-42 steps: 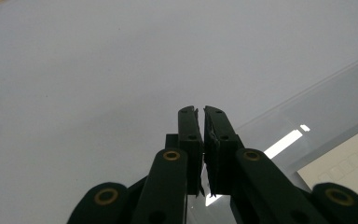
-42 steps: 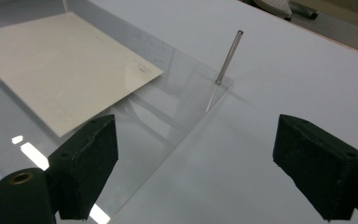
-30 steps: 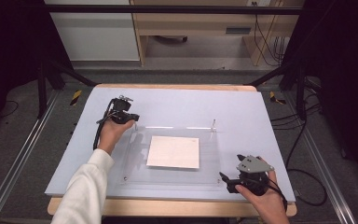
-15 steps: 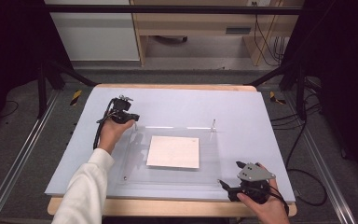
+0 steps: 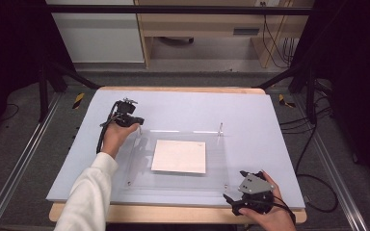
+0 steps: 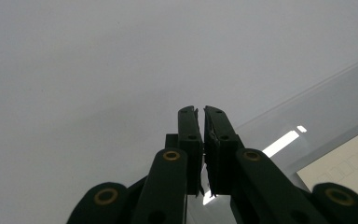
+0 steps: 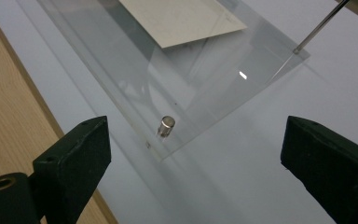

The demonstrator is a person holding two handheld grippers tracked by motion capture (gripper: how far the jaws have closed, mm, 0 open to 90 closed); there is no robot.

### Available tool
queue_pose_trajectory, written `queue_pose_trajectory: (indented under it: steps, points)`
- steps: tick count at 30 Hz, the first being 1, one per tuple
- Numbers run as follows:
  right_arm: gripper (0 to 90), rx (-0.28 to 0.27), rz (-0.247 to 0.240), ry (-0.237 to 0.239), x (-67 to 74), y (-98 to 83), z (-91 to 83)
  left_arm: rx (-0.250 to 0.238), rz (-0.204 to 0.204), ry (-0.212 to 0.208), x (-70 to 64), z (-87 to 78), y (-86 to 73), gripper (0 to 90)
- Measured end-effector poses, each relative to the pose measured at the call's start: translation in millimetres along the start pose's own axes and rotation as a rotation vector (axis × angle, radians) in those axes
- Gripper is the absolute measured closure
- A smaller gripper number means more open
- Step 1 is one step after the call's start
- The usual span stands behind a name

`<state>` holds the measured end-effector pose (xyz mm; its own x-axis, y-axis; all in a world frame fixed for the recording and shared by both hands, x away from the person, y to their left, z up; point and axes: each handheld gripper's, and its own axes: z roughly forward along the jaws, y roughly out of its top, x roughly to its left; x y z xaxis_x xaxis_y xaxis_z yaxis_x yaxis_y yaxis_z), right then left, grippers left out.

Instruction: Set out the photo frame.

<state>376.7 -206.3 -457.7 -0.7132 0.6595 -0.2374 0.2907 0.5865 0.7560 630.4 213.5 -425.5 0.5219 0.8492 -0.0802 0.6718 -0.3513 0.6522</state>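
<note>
**Clear plate down on the mat, near-right stud not yet gripped**

The clear acrylic plate (image 5: 173, 161) lies flat on the pale blue mat (image 5: 250, 115), a cream sheet (image 5: 179, 156) under or in it near the middle; small metal studs sit at its corners, one short stud (image 7: 166, 125) upright at the near-right corner, a thin upright pin (image 5: 220, 128) at the far-right one; whether they are screwed home I cannot tell. The right gripper (image 5: 236, 204) hovers just off that near-right corner, jaws spread wide on either side of the short stud and touching nothing. The left gripper (image 5: 134, 121) rests at the far-left corner of the plate, jaws drawn together; whether anything is pinched between them I cannot make out. To my eye the plate is placed and the corner work is what remains, the right hand's stud likely next.
</note>
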Motion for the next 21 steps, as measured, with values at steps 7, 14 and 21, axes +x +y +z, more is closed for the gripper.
queue_pose_trajectory:
  steps: [7, 14, 21]
  points:
    - [12.6, 0.044, -0.035, -0.002, 4.9, -2.8, 8.3, 0.0, 0.0, -0.002, 0.6, 0.4, 0.2, 84.9]
    - [17.5, 0.069, -0.045, -0.021, 4.0, -4.1, 13.1, 0.0, -0.007, -0.006, 2.0, 1.6, 1.3, 84.8]
    - [27.2, 0.068, -0.065, -0.033, 5.3, -1.4, 19.9, 0.006, -0.007, -0.011, 3.4, 2.5, 2.6, 84.8]
